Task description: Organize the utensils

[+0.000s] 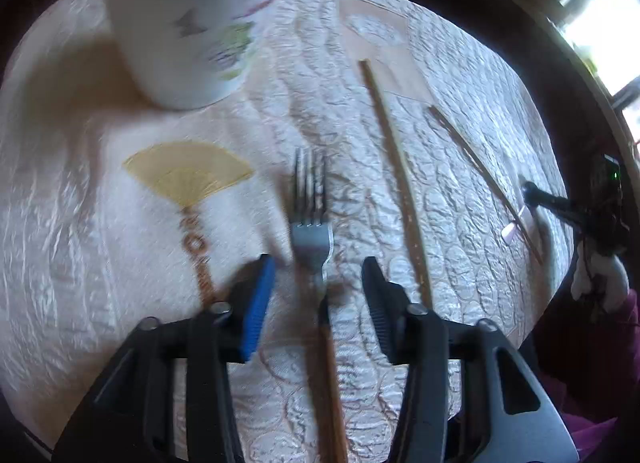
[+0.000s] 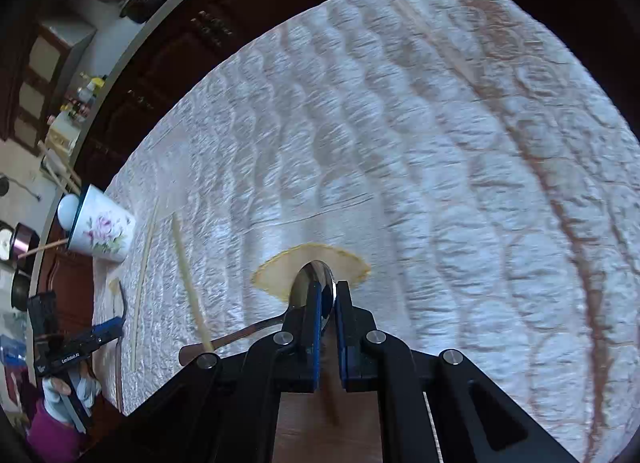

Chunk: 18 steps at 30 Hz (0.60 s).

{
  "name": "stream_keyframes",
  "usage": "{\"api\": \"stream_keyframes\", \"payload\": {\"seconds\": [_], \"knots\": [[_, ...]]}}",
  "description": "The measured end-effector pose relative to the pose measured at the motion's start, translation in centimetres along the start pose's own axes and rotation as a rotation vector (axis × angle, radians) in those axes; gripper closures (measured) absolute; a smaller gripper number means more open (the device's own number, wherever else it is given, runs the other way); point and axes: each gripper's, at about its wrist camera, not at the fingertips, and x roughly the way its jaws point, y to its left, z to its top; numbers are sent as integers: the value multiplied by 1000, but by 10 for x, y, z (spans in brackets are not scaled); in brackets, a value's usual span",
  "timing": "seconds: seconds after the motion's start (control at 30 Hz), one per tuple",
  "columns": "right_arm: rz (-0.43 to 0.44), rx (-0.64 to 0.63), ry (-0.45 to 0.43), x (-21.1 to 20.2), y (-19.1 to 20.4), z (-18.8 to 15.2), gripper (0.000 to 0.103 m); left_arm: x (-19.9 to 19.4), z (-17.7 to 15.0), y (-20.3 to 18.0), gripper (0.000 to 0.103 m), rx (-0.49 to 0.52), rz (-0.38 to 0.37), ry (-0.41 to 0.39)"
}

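Observation:
In the left wrist view my left gripper (image 1: 318, 263) is open just above the table, its fingers either side of a metal fork (image 1: 311, 219) with a wooden handle, not touching it. A white floral cup (image 1: 192, 23) stands ahead on the left. Two wooden chopsticks (image 1: 396, 179) lie to the right. In the right wrist view my right gripper (image 2: 327, 285) is shut on a metal spoon (image 2: 310, 283), gripping its bowl, with the handle sticking out to the left. The cup (image 2: 102, 231) and chopsticks (image 2: 188, 283) show at far left, beside the left gripper (image 2: 100, 333).
The table wears a white quilted cloth (image 1: 460, 143) with yellow fan embroidery (image 1: 188, 173). A brown paper sleeve (image 1: 384, 47) lies beyond the chopsticks. Dark wooden furniture (image 2: 180, 43) and shelves with jars surround the table.

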Motion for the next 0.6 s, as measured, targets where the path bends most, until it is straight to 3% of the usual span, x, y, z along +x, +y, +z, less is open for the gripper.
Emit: {"api": "stream_keyframes", "payload": {"seconds": [0.03, 0.2, 0.3, 0.33, 0.37, 0.6], "knots": [[7, -4, 2, 1, 2, 0, 97, 1, 1, -5, 49, 25, 10, 12], [41, -36, 16, 11, 13, 1, 96, 8, 2, -20, 50, 139, 84, 43], [78, -19, 10, 16, 14, 2, 95, 9, 2, -22, 75, 150, 111, 34], [86, -12, 8, 17, 13, 2, 95, 9, 2, -21, 89, 137, 101, 35], [89, -10, 8, 17, 14, 2, 95, 9, 1, -20, 95, 127, 85, 37], [19, -84, -71, -11, 34, 9, 100, -2, -5, -28, 98, 102, 84, -56]]}}
